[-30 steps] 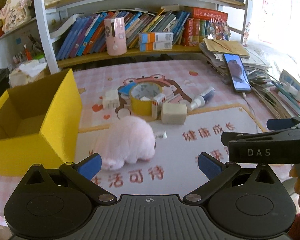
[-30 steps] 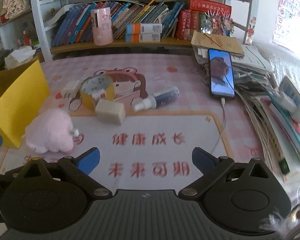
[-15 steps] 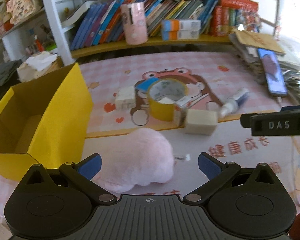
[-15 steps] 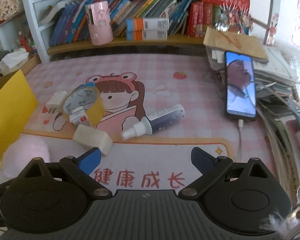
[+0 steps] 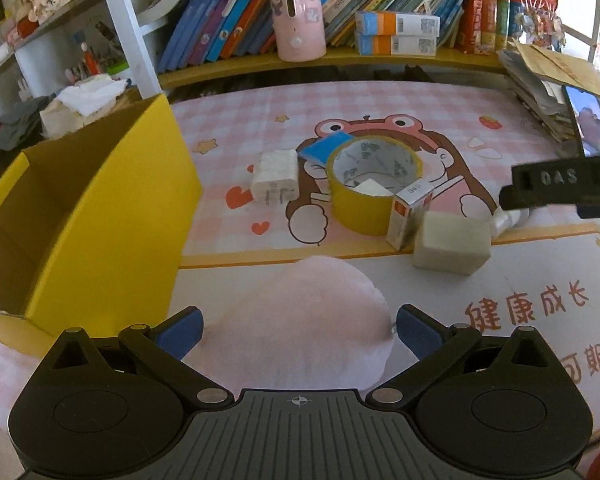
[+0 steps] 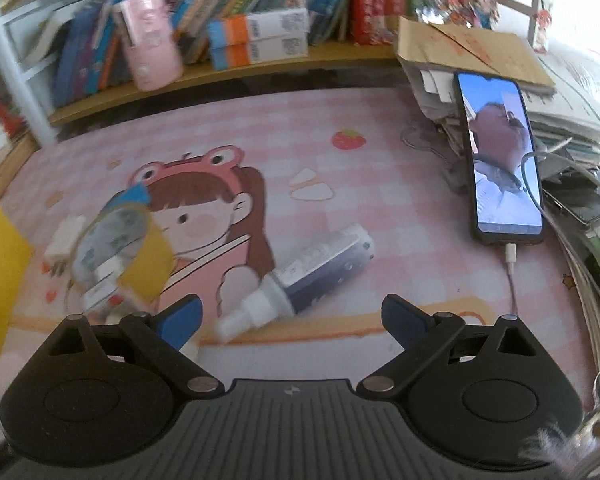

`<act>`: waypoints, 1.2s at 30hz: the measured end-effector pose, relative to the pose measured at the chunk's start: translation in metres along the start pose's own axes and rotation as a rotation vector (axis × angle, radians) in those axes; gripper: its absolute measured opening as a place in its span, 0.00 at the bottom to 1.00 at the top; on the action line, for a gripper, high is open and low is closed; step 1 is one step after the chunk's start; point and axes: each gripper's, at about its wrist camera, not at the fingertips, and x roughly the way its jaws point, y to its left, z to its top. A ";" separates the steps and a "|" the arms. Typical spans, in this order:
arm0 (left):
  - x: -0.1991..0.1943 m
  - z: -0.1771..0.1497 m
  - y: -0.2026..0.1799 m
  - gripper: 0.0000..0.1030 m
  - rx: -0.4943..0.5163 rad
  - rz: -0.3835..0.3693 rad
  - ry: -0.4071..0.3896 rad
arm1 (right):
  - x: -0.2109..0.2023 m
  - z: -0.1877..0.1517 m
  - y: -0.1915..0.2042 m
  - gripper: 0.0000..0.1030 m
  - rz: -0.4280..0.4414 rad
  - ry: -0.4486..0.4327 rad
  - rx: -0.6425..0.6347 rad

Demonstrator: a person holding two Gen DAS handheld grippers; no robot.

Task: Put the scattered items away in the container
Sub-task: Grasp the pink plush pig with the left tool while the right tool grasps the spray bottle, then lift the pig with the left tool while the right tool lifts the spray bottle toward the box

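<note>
Your left tool (image 5: pixel 298 330) is spread wide around the pink plush toy (image 5: pixel 300 320), not yet gripping; squeeze its soft edge only and it may slip out. The yellow box (image 5: pixel 100 216) waits at nine o'clock. Your right tool (image 6: pixel 290 320), also spread and empty, nears the spray bottle (image 6: pixel 300 276), which could roll if nudged.

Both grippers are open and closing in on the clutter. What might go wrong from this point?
1. The left gripper straddles the pink plush; a shallow pinch on soft fur may slip.
2. The yellow box stands right beside the plush, so a low lift could clip its wall.
3. The right gripper faces the spray bottle, which lies on its side and may roll. The left-wrist view shows the two tools close together, so they could collide.
</note>
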 end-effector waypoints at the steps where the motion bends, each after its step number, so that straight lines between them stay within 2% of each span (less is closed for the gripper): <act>1: 0.003 0.000 -0.001 1.00 0.002 -0.001 0.008 | 0.005 0.002 -0.001 0.87 -0.012 0.007 0.008; 5: 0.010 -0.003 -0.007 1.00 0.035 0.011 0.024 | 0.023 0.010 -0.007 0.79 -0.049 0.042 0.055; 8: 0.013 -0.005 -0.006 0.99 0.032 0.017 0.034 | 0.031 0.012 -0.010 0.74 -0.058 0.055 0.070; 11: 0.016 -0.006 -0.004 0.98 0.025 0.028 0.036 | 0.038 0.014 -0.011 0.66 -0.048 0.069 0.068; 15: 0.017 -0.006 0.000 0.94 0.009 0.038 0.031 | 0.040 0.014 -0.006 0.48 -0.046 0.065 0.019; 21: 0.013 -0.005 0.005 0.83 -0.031 0.035 0.022 | 0.037 0.011 -0.008 0.34 -0.013 0.060 -0.024; 26: 0.003 -0.002 0.015 0.79 -0.115 0.004 0.013 | 0.032 0.009 -0.010 0.32 0.029 0.076 -0.032; 30: -0.007 -0.004 0.021 0.79 -0.171 -0.033 0.014 | 0.012 0.004 -0.007 0.31 0.047 0.061 -0.112; 33: -0.011 -0.006 0.021 0.79 -0.187 -0.046 0.006 | 0.006 -0.005 -0.001 0.31 0.037 0.059 -0.193; 36: -0.012 -0.006 0.020 0.79 -0.197 -0.058 0.005 | 0.013 -0.009 0.000 0.31 0.020 0.093 -0.200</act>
